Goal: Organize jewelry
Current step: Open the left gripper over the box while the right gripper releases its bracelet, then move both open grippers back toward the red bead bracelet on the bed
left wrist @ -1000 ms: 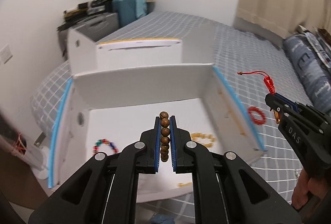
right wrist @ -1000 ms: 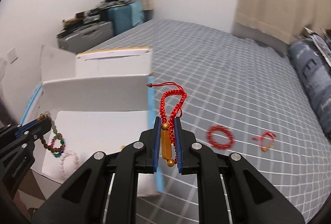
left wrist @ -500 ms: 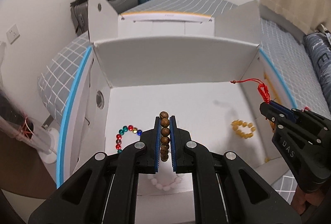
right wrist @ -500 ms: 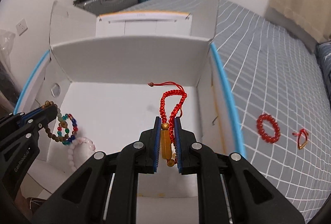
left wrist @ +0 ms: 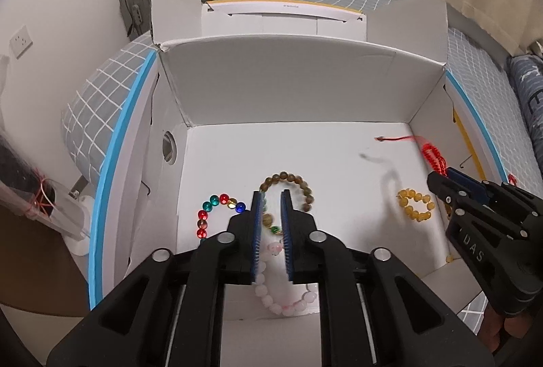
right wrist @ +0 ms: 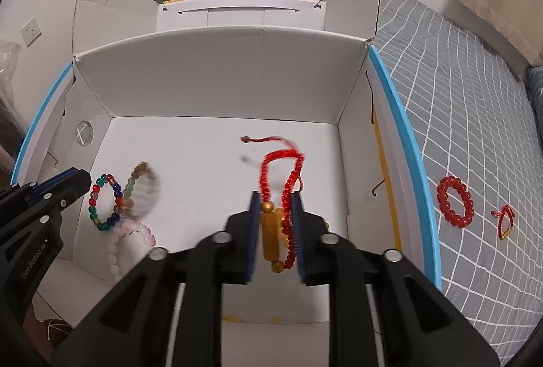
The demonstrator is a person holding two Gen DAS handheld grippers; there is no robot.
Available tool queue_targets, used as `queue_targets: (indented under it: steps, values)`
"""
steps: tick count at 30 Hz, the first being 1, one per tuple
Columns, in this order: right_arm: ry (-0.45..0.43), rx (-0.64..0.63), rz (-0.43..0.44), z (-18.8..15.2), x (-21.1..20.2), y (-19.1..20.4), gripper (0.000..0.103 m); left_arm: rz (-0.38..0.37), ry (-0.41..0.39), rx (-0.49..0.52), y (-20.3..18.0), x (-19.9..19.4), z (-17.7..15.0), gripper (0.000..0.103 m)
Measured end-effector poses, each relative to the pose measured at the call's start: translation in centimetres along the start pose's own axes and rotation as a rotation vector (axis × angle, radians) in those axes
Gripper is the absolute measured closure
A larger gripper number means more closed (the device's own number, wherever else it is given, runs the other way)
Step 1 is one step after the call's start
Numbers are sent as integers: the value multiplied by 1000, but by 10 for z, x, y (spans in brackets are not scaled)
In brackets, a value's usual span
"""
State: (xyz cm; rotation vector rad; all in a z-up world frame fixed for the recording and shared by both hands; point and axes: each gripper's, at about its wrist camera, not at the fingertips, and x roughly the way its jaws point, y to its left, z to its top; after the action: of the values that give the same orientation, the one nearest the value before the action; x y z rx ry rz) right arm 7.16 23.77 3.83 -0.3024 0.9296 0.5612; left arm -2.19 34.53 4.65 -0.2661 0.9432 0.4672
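A: What does the left wrist view show?
B: The left gripper (left wrist: pixel 270 197), lower centre, has just been opening; its jaws stand narrowly apart and grip nothing. The brown bead bracelet (left wrist: pixel 288 184) shows beyond and between them, on the floor of the white box (left wrist: pixel 298 89), beside the multicoloured bracelet (left wrist: pixel 217 214) and above the pink bracelet (left wrist: pixel 281 302).

A: And the right wrist view?
B: The right gripper (right wrist: pixel 275 200), centre, has likewise just been opening. The red cord bracelet (right wrist: pixel 281 170) with its gold tube sits loose between the jaws, blurred. At the right edge, a red bead bracelet (right wrist: pixel 454 200) lies on the checked bedspread (right wrist: pixel 458 95), outside the box.
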Motion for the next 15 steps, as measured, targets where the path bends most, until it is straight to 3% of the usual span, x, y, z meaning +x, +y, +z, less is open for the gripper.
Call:
queue_targets:
  steps: [1, 3, 7, 15]
  values:
    - [-8, 1, 6, 0, -2, 0, 66, 2, -3, -4, 1, -1, 0, 72]
    - [-24, -1, 19, 0, -7, 1, 56, 14, -19, -7, 1, -6, 1, 57]
    - [-51, 4, 26, 0, -16, 0, 37, 26, -49, -12, 3, -15, 2, 41]
    - [-112, 35, -4, 1, -38, -13, 21, 27, -101, -17, 2, -30, 4, 20]
